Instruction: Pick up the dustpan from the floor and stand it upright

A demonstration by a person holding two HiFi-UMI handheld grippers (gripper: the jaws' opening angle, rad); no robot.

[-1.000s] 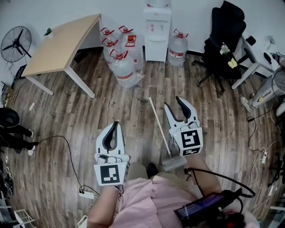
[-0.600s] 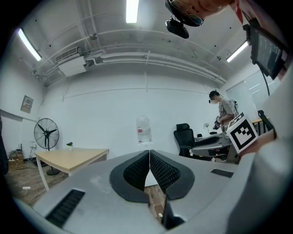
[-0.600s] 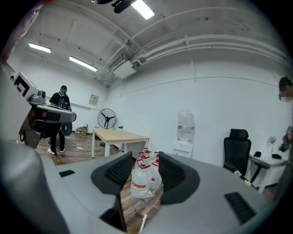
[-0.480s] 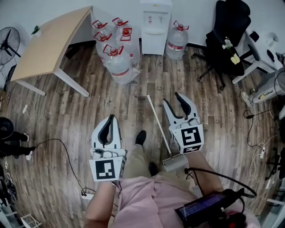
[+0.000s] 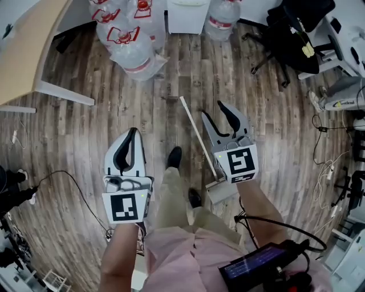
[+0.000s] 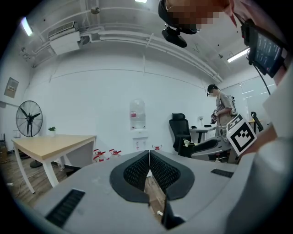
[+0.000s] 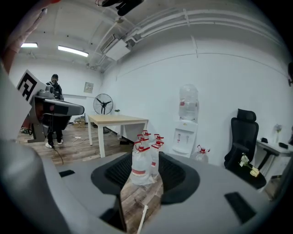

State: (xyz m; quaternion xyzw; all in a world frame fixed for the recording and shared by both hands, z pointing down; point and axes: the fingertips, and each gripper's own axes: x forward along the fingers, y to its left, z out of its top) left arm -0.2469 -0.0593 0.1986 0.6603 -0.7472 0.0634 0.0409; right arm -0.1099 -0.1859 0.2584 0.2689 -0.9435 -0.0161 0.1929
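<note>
**Dustpan flat on the floor, both grippers above it**

Underneath everything, a wooden plank floor (image 5: 142, 114), brown and grey. Lying on it, the dustpan (image 5: 194, 128): long pale handle pointing away toward the water bottles (image 5: 134, 49), grey pan close to the person's feet and partly hidden under the right gripper (image 5: 213, 109). Not upright, not held.

Right gripper just above the handle, jaws wide apart and gripping nothing. Through the gap in the right gripper view, only floor, the bottles and, lower down, the tip of the handle. Left gripper (image 5: 132, 136) well to the left of the dustpan, over bare planks. Jaws pressed together with nothing between them, plain also in the left gripper view.

Around the room: a light wooden table (image 5: 23, 52) at far left, a white water dispenser (image 5: 185, 12) beside the bottles, a black office chair (image 5: 288, 40) at far right. Black cables (image 5: 68, 174) across the floor at left, more at right. In the left gripper view, a white wall (image 6: 91, 91), a standing fan (image 6: 29, 119) beside the table, and another person (image 6: 223, 109) far back near a desk. Between the two grippers, a black shoe (image 5: 174, 157).
</note>
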